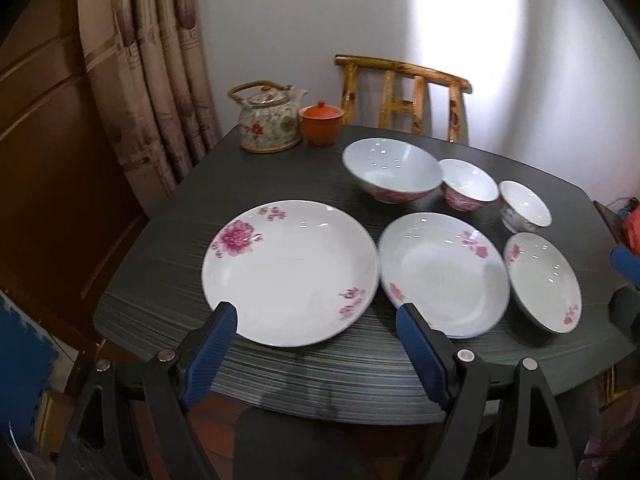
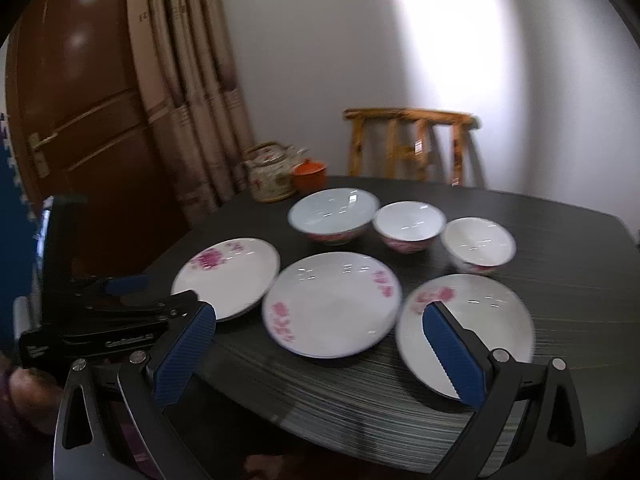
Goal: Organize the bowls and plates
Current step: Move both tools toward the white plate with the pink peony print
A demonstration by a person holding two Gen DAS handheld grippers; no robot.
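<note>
Three white plates with pink flowers lie in a front row on the dark table (image 1: 168,312): a large plate (image 1: 290,272) (image 2: 228,276), a medium plate (image 1: 442,274) (image 2: 332,302) and a small plate (image 1: 542,280) (image 2: 476,320). Behind them stand a large bowl (image 1: 392,168) (image 2: 332,212), a medium bowl (image 1: 468,182) (image 2: 408,224) and a small bowl (image 1: 524,206) (image 2: 478,244). My left gripper (image 1: 316,312) hangs open over the front edge between the large and medium plates, holding nothing. My right gripper (image 2: 320,316) is open and empty above the medium plate.
A flowered teapot (image 1: 270,120) (image 2: 268,176) and an orange lidded cup (image 1: 321,122) (image 2: 309,174) stand at the table's far left corner. A wooden chair (image 1: 402,94) (image 2: 408,144) is behind the table. A curtain (image 1: 148,60) and brown door (image 2: 88,120) are at the left.
</note>
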